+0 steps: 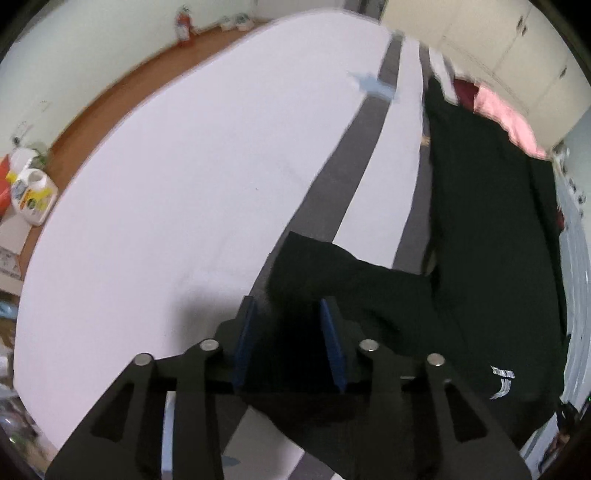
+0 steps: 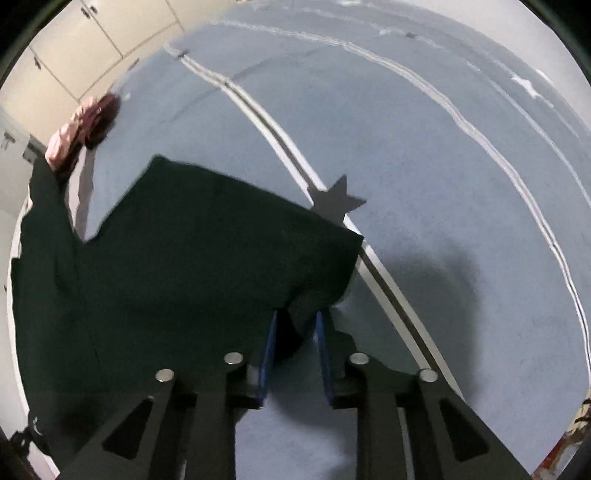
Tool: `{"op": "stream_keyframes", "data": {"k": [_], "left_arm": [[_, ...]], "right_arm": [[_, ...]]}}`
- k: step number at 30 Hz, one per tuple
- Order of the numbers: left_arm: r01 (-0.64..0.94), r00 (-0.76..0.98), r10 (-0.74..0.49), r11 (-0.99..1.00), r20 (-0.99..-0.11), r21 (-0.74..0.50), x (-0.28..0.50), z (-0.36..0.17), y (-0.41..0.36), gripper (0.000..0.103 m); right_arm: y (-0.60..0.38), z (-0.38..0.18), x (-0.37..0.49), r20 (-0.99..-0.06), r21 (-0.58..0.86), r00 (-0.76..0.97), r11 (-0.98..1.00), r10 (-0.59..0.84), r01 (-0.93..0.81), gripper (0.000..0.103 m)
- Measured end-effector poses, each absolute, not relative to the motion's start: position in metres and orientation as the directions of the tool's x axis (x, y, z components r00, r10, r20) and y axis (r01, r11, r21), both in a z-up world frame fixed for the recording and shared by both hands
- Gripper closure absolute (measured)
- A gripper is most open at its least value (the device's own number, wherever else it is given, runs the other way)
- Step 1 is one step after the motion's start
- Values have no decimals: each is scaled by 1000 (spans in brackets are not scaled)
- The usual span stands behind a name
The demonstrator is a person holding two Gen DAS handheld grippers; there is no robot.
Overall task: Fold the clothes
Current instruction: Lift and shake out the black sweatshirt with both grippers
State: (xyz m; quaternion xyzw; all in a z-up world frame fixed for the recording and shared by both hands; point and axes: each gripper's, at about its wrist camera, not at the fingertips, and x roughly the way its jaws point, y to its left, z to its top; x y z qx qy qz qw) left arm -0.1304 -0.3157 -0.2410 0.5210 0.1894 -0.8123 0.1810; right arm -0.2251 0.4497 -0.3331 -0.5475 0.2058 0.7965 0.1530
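Left gripper (image 1: 291, 339): jaws apart, dark garment (image 1: 480, 229) fold between pads, not pinched. Right gripper (image 2: 295, 347): jaws apart over garment edge, not clamped. Garment spread on bed (image 1: 184, 166). Judged soft, light, limp; take hold at corners or hem.

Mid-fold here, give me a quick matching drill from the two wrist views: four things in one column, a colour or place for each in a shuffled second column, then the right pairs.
Things:
1. garment
2. star patch
3. detergent jug
4. fire extinguisher

Descriptions:
A. red, by the far wall
B. dark green, spread on the bed cover with a white logo
C. dark grey, on the striped seam of the cover
D. white with a yellow label, on the floor beside the bed

Pairs: 1-B, 2-C, 3-D, 4-A
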Motion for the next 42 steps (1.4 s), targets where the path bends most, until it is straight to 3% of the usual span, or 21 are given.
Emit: {"op": "stream_keyframes", "data": {"k": [1,4,7,12,15,19,22,30,32,33,34,35,36,37,42], "left_arm": [[481,-419,-100,-867,-903,-127,-116,-235,-306,53],[455,-439,-10,-864,-898,-213,-94,-242,-284,46],[419,-390,129,-857,-912,-301,-81,-270,-234,46],[417,-358,224,-830,-906,-370,-54,-292,-188,46],[418,-356,242,-823,-903,-385,-53,-302,-176,40],[370,-364,239,-850,-900,-375,-48,-301,-166,32],[382,-375,280,-822,-884,-423,-46,-299,-165,31],[390,-331,282,-828,-901,-402,-38,-301,-146,31],[394,-322,274,-831,-906,-392,-42,-302,-143,31],[393,-327,265,-835,-907,-386,-43,-302,-141,31],[391,-334,255,-838,-908,-380,-45,-301,-140,39],[384,-336,230,-852,-913,-356,-45,-299,-138,50],[375,-338,202,-867,-919,-328,-45,-297,-136,81],[364,-347,209,-869,-914,-336,-44,-295,-136,91],[306,-386,229,-882,-893,-359,-29,-270,-133,95]], "right_arm": [[444,-325,-220,-927,153,-373,-876,33,-457,74],[417,-312,-200,-911,216,-410,-895,-41,-391,60],[371,-318,-185,-914,297,-359,-916,-191,-268,60],[305,-342,-161,-912,363,-251,-923,-323,-130,60],[292,-356,-157,-904,396,-226,-909,-362,-130,59],[288,-365,-155,-886,440,-234,-885,-400,-153,51],[289,-365,-155,-870,471,-245,-868,-427,-159,51],[274,-365,-167,-864,477,-237,-873,-444,-101,51],[267,-365,-161,-856,487,-241,-869,-457,-84,57],[265,-365,-159,-861,477,-240,-876,-448,-76,66],[263,-366,-157,-869,460,-238,-885,-433,-69,82],[261,-367,-159,-876,446,-237,-893,-420,-67,91],[260,-368,-160,-877,444,-237,-893,-418,-67,97],[260,-369,-161,-875,447,-236,-892,-422,-66,98],[267,-361,-151,-874,443,-238,-896,-423,-37,99]]}}
